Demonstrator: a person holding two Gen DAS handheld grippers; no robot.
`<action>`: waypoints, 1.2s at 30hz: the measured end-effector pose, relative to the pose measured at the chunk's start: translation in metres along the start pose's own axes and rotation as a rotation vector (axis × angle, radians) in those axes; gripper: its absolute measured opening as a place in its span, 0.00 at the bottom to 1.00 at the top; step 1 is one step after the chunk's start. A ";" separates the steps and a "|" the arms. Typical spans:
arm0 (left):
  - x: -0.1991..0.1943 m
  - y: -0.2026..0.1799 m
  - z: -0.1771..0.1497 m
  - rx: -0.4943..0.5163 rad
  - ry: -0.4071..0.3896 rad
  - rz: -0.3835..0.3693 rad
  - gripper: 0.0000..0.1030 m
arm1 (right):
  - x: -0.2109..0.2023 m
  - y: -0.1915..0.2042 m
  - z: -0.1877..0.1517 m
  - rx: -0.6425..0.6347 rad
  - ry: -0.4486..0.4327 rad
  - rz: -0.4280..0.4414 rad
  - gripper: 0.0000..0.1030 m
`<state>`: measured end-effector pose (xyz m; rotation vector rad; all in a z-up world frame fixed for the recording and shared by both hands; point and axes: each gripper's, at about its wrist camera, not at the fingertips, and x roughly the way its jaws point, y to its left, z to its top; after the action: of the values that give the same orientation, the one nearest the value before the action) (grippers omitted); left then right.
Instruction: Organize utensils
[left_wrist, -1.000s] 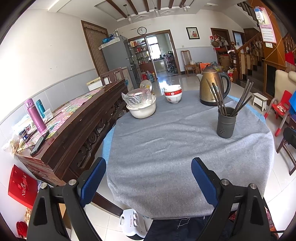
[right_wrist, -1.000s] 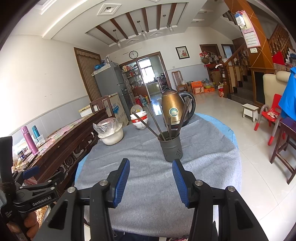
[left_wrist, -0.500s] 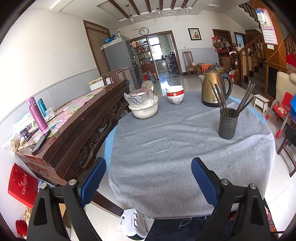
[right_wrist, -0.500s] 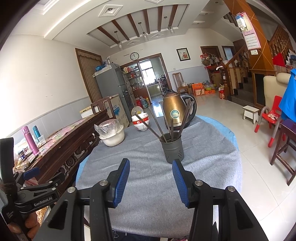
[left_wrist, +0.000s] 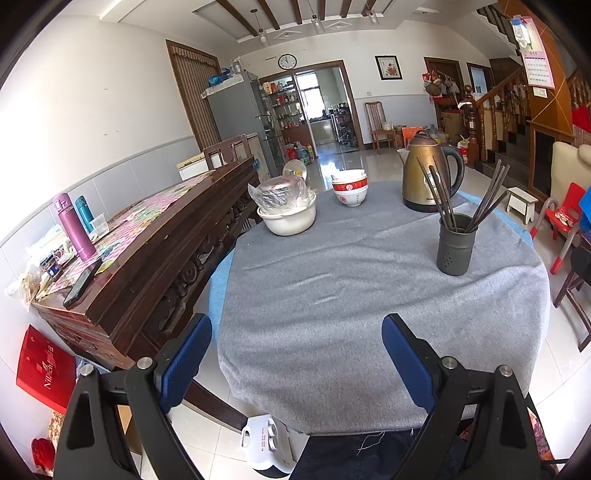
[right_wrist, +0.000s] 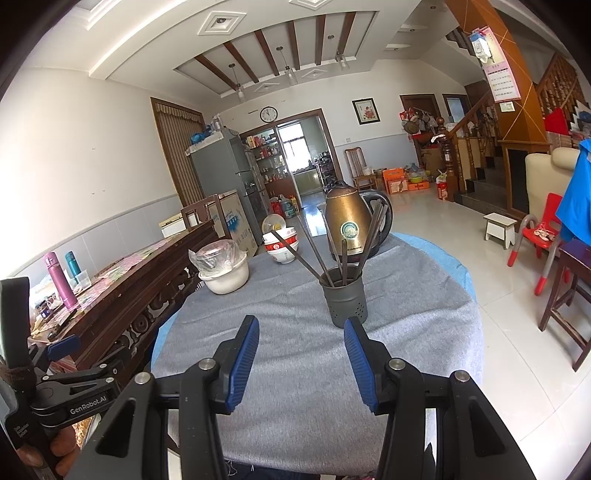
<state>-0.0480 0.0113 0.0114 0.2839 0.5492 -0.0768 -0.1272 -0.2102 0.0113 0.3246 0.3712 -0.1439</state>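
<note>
A dark grey perforated utensil holder stands upright on the right half of a round table under a grey cloth. Several dark chopsticks lean out of it in different directions. My left gripper hangs open over the table's near edge, nothing between its blue pads. My right gripper is open and empty too, with the holder just beyond its right fingertip. At the left of the right wrist view, a hand holds the left gripper's black frame.
At the table's far side stand a bronze electric kettle, stacked red-and-white bowls and a white pot with a plastic-wrapped dish. A dark wooden sideboard runs along the left. A white heater sits on the floor below the near edge.
</note>
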 end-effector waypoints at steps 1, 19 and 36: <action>0.000 0.000 0.000 -0.002 0.000 0.001 0.91 | 0.000 0.000 0.000 0.000 0.001 0.000 0.51; -0.001 0.000 0.000 -0.005 -0.006 0.008 0.91 | -0.005 0.004 0.003 -0.004 -0.017 -0.007 0.51; 0.000 -0.027 0.003 0.044 -0.005 -0.031 0.91 | -0.011 -0.003 0.010 -0.037 -0.065 -0.083 0.52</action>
<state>-0.0508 -0.0151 0.0072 0.3181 0.5478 -0.1201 -0.1351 -0.2152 0.0234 0.2672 0.3232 -0.2278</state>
